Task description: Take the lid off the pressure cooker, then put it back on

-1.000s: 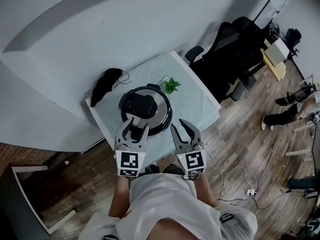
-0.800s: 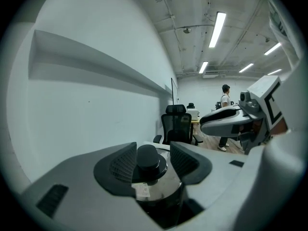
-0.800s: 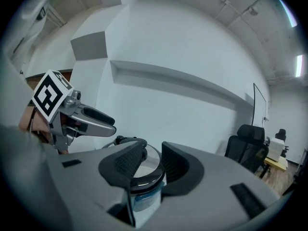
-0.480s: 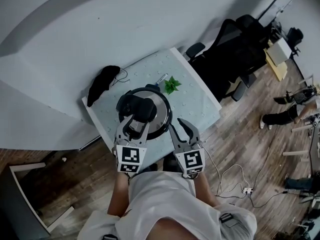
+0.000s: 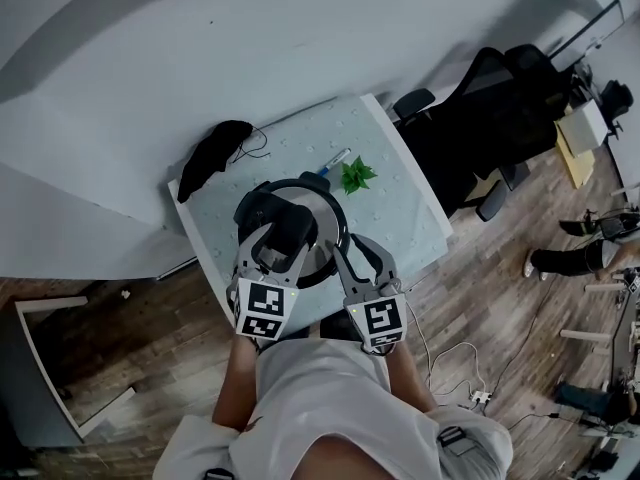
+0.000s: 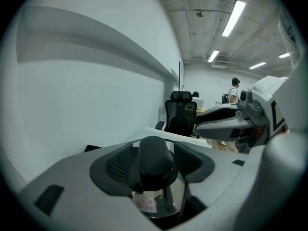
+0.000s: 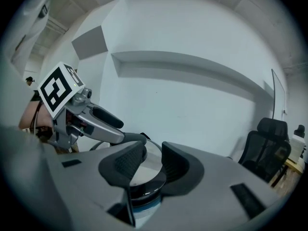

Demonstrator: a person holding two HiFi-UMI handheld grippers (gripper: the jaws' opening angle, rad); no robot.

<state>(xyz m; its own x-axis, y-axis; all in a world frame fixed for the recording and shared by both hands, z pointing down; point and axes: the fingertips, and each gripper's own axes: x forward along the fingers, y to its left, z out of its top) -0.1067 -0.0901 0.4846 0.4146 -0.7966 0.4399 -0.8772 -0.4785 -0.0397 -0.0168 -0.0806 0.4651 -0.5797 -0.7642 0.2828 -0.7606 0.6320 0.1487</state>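
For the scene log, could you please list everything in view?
table: one, pale, centre
pressure cooker: one, steel, on table, lid on
lid handle: one, black, atop cooker
cloth: one, black, table's far-left corner
leafy sprig: one, green, beyond cooker
pen: one, pale, beside sprig
office chairs: at least two, black, right of table
left gripper: one, grey, jaws opening around lid handle
right gripper: one, grey, open, at cooker's near rim

right gripper: jaws apart | lid beyond them | left gripper alongside
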